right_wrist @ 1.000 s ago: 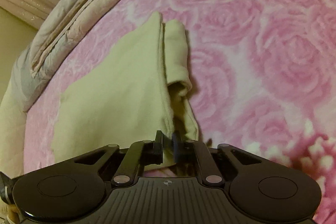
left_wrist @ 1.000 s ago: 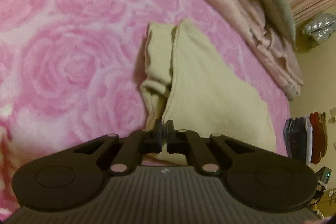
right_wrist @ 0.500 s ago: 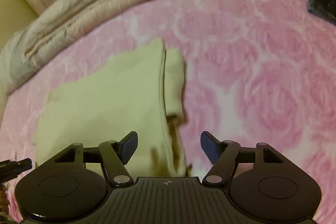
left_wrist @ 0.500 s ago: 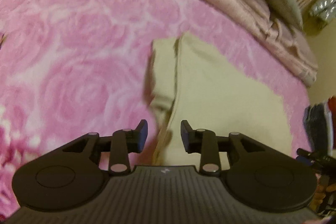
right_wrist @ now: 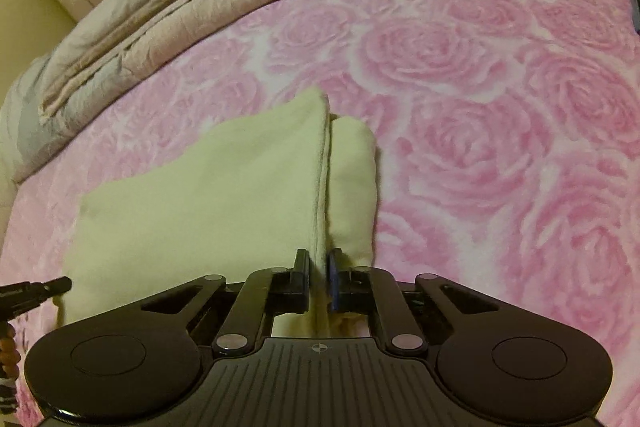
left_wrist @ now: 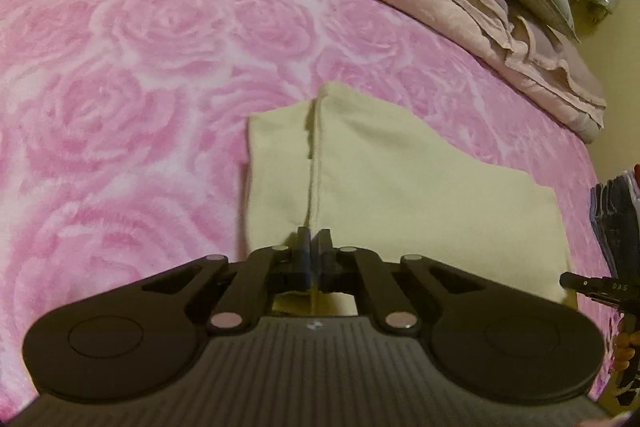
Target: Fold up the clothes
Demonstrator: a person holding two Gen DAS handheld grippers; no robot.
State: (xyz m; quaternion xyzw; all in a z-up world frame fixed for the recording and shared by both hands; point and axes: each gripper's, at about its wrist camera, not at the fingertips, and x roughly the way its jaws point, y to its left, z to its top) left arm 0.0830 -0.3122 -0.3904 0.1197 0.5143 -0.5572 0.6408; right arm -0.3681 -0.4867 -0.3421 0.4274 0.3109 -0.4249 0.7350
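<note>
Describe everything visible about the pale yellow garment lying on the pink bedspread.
The pale yellow-green soft knit garment is partly folded and lies flat on the pink rose-patterned bedspread. A stitched hem edge runs down its length, with a narrower folded strip beside the wider panel. Its far corner is peaked, and one side steps outward. The left gripper is closed on the near hem; the right gripper is nearly closed on the same near edge. Nothing else touches it.

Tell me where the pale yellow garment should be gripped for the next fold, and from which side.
Grip the pale yellow garment at its near end, on the raised hem that runs away from the cameras, coming in low from the near side. Both the left hand-held gripper and the right hand-held gripper pinch there.
</note>
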